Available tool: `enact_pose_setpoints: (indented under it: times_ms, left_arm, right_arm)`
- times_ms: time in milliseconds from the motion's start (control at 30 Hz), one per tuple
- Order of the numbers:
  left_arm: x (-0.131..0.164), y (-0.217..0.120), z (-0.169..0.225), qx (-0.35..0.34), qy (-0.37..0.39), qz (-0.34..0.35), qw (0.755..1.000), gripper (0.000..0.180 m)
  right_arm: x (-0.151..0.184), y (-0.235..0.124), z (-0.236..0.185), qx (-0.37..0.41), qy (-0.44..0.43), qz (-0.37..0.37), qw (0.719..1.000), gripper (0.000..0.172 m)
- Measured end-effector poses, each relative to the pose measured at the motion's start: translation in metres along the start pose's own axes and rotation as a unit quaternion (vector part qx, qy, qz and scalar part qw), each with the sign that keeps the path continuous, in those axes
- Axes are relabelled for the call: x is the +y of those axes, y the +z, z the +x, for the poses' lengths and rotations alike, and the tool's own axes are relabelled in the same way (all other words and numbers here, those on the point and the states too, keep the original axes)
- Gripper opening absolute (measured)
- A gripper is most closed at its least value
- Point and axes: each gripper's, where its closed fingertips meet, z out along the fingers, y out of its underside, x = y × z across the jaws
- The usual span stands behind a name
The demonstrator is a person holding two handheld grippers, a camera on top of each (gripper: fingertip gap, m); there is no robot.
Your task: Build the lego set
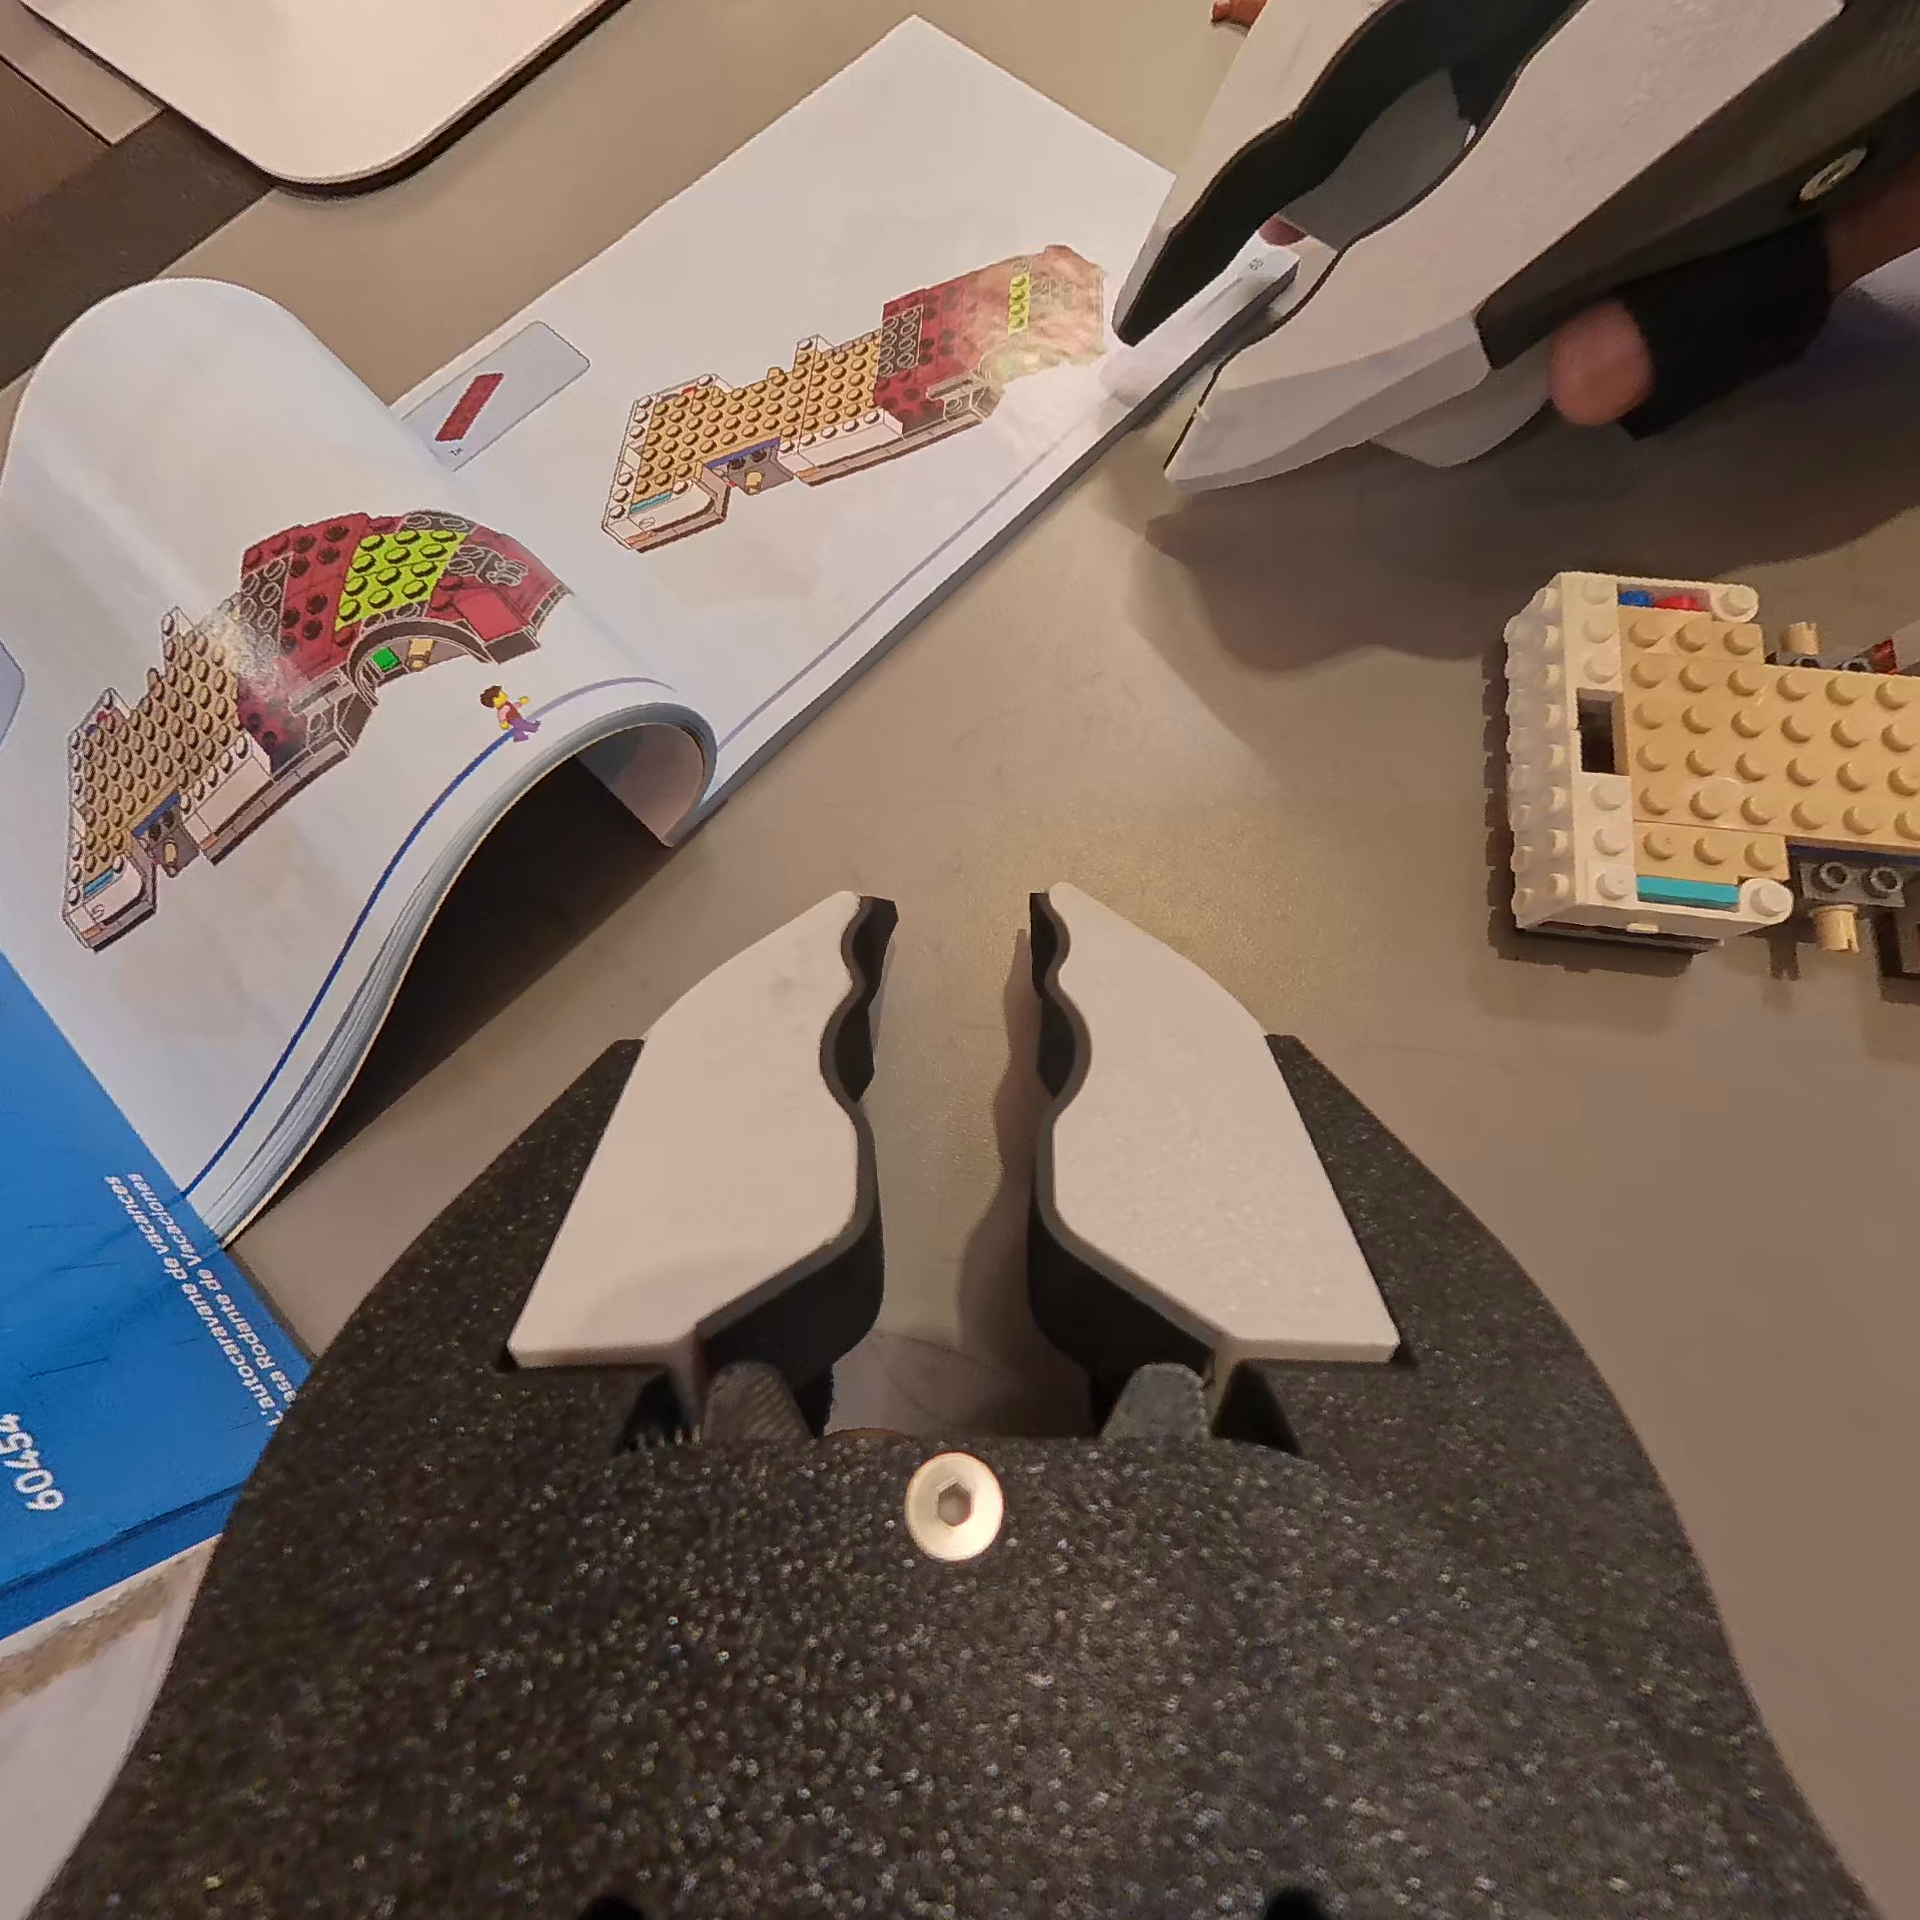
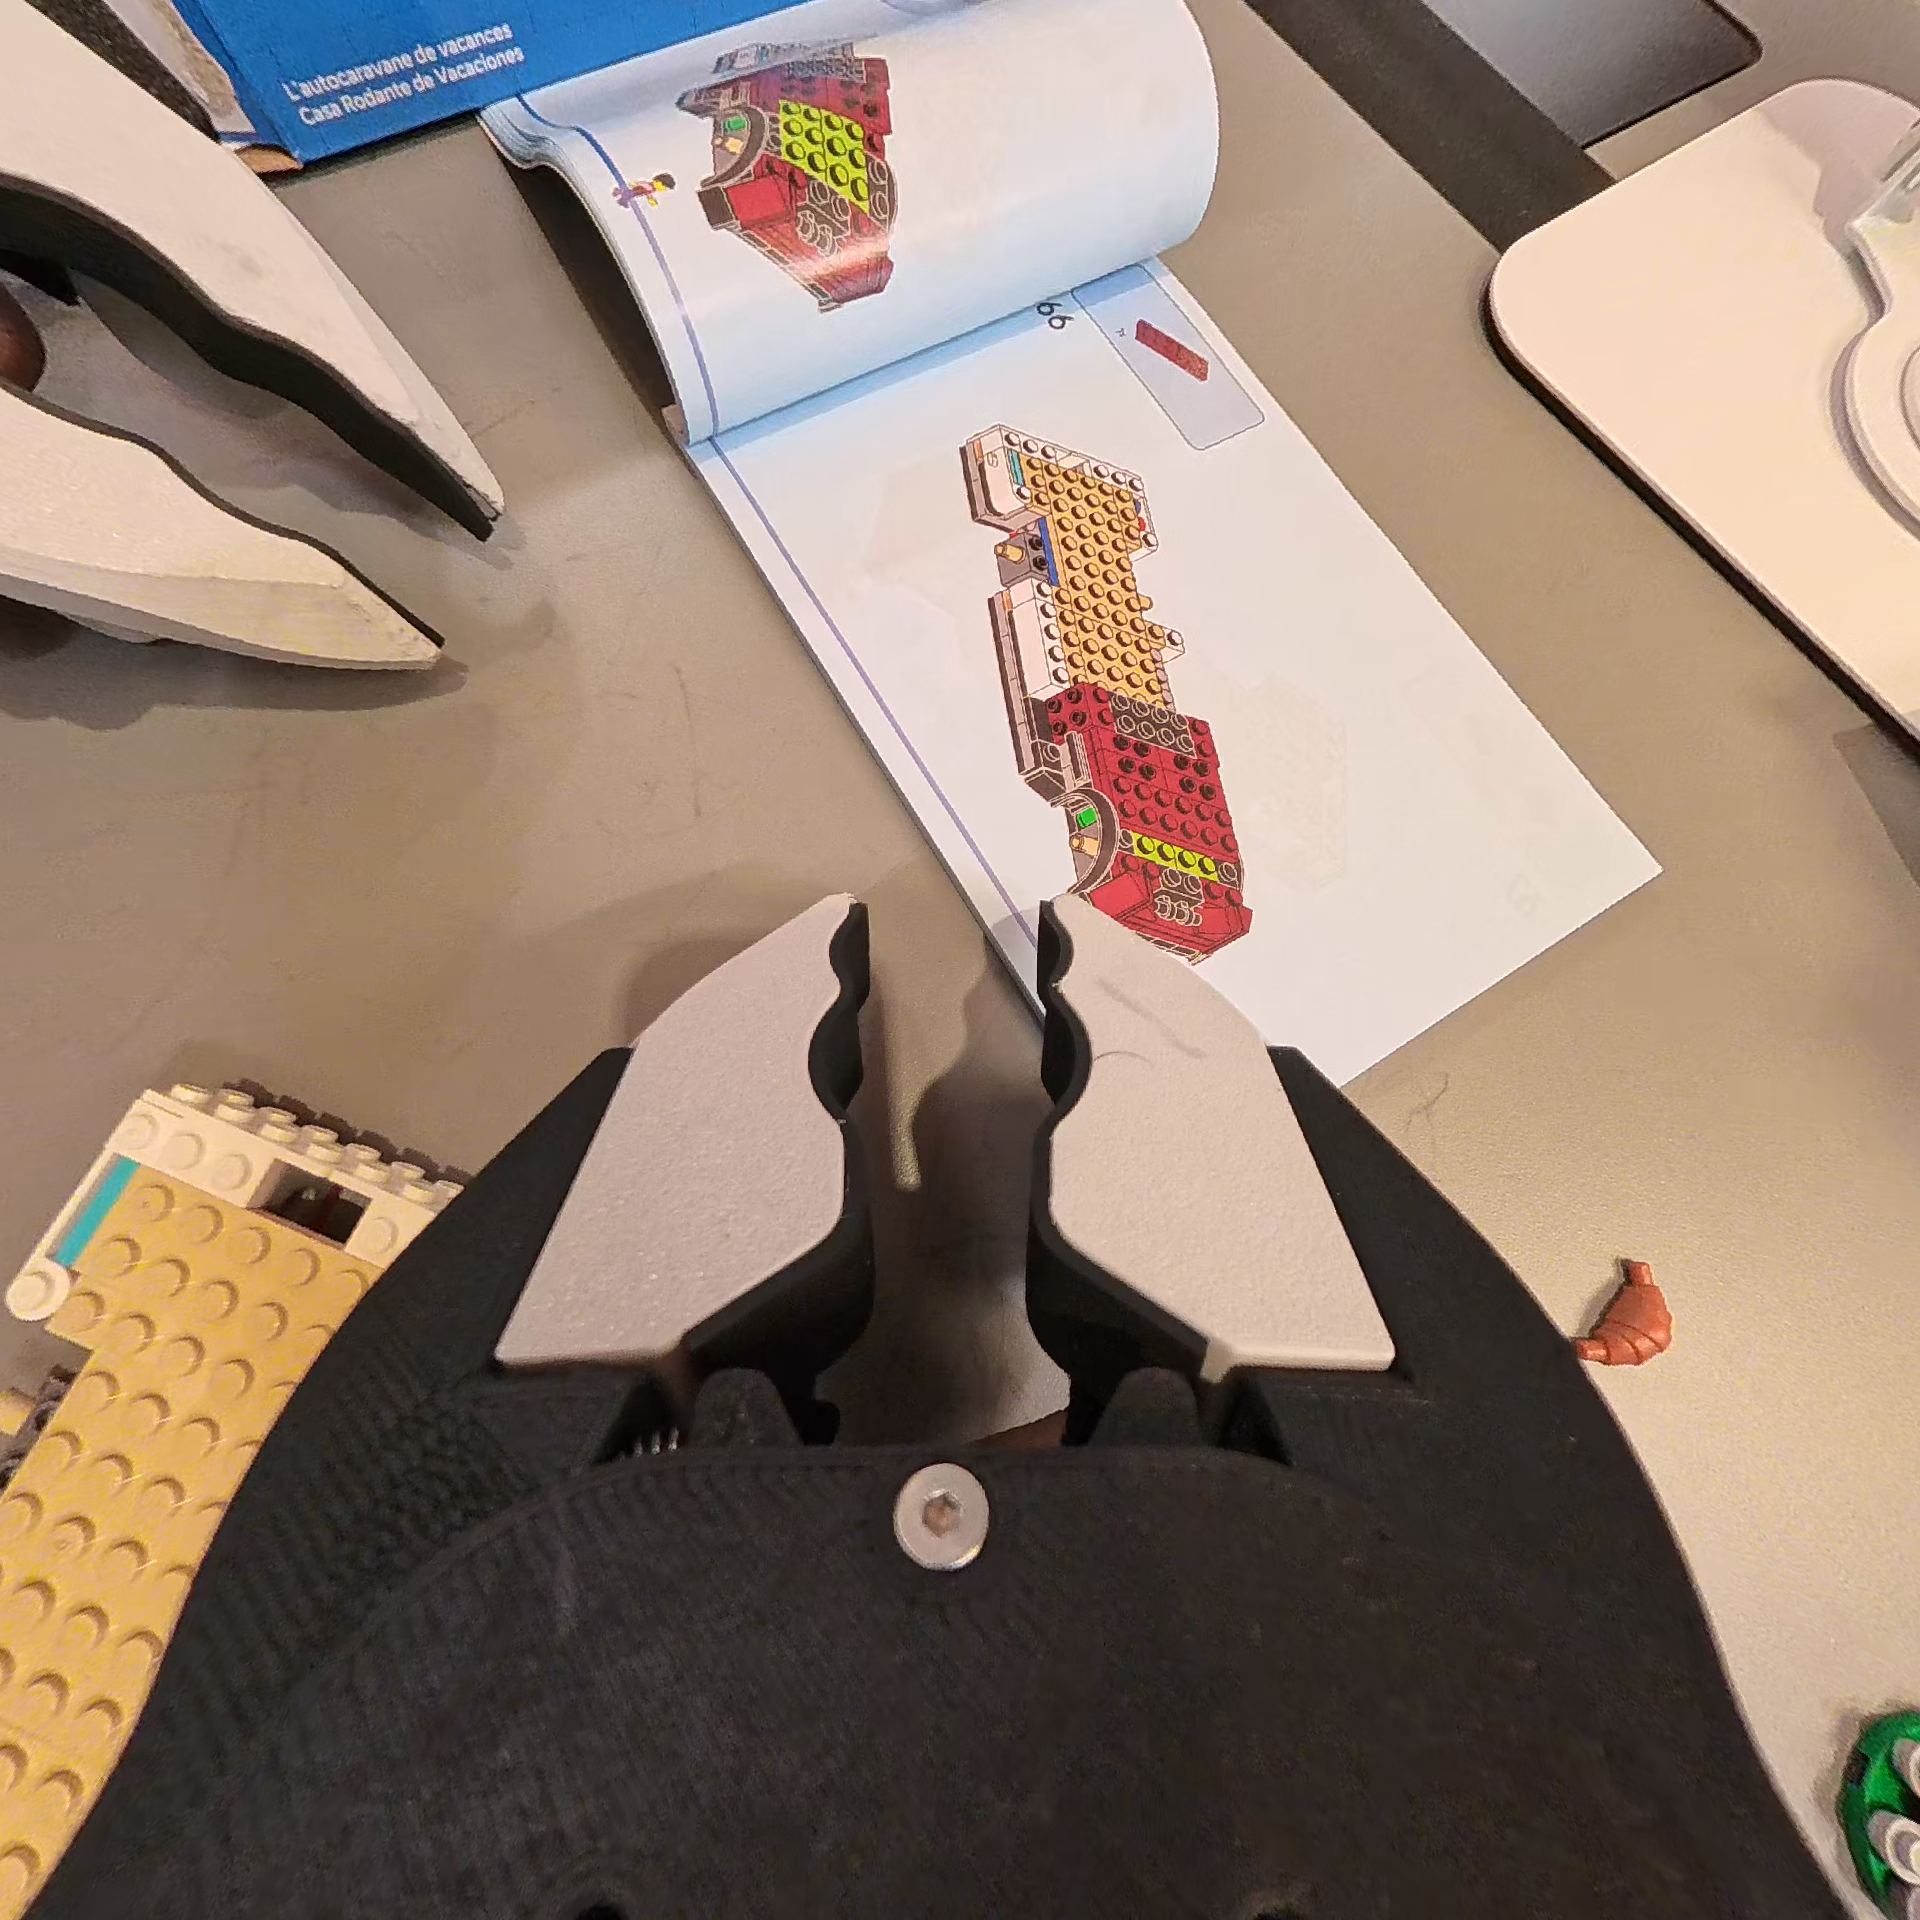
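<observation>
An open instruction booklet (image 1: 831,312) with pictures of a brick model lies on the grey table; it also shows in the right wrist view (image 2: 1351,675). A tan and white brick model (image 1: 1714,748) sits at the right, and at the lower left in the right wrist view (image 2: 156,1403). My left gripper (image 1: 961,914) is open and empty over bare table, near the booklet's curled pages. My right gripper (image 2: 951,920) is open at the booklet's near corner. Its right finger (image 2: 1122,997) lies over the page and the booklet's edge runs into the gap. The left wrist view shows it (image 1: 1153,400) astride that edge.
A blue box (image 1: 104,1299) lies beside the booklet at the left. A white board (image 2: 1683,364) with rounded corners lies beyond the booklet. A small brown piece (image 2: 1631,1330) and a green round piece (image 2: 1881,1787) lie at the right. A gloved hand holds the right gripper.
</observation>
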Motion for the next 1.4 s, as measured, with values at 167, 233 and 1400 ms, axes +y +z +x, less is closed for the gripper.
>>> enact_pose_setpoints:
  times_ms: [167,233,1400]
  left_arm:
    - [0.000,0.000,-0.001,-0.003,-0.001,0.000,1.000,0.028]
    - [-0.001,0.000,-0.002,-0.005,-0.002,0.004,1.000,0.028]
    - [-0.007,0.012,0.008,-0.045,0.074,-0.010,0.996,0.029]
  right_arm:
    - [0.000,0.000,0.000,0.000,0.001,0.000,1.000,0.031]
    - [0.000,0.000,0.000,0.000,0.001,-0.001,1.000,0.031]
    - [0.003,0.002,-0.004,-0.026,0.004,-0.011,1.000,0.032]
